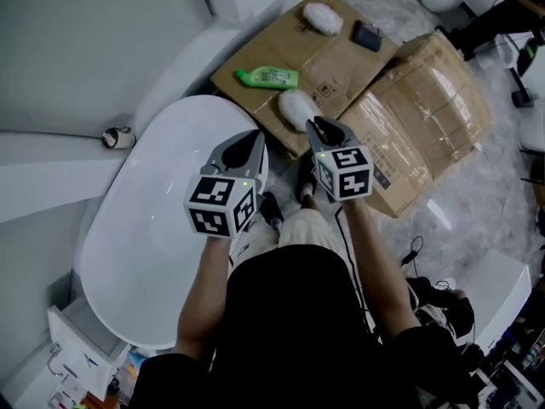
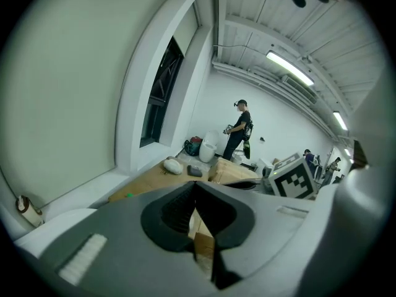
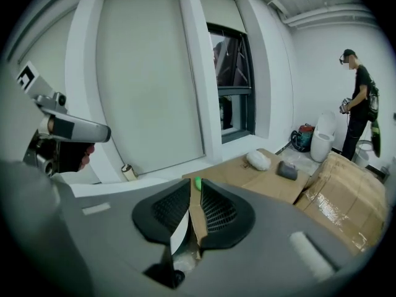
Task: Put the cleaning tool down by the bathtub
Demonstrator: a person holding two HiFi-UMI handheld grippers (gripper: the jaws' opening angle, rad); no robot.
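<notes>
A white fluffy cleaning tool (image 1: 294, 106) lies on flattened cardboard (image 1: 341, 58) right beside the rim of the white bathtub (image 1: 162, 228). My right gripper (image 1: 319, 124) hovers just over its near end. In the right gripper view the jaws (image 3: 195, 187) stand a narrow gap apart with nothing between the pads, and white fluff (image 3: 185, 262) shows low in the gap. My left gripper (image 1: 254, 136) hangs over the tub's edge. Its tips (image 2: 195, 185) touch and it holds nothing.
On the cardboard lie a green bottle (image 1: 268, 77), a second white fluffy pad (image 1: 323, 17) and a dark block (image 1: 368, 35). A large taped box (image 1: 426, 118) sits to the right. A tape roll (image 1: 117, 138) rests on the ledge. A person (image 3: 357, 104) stands far back.
</notes>
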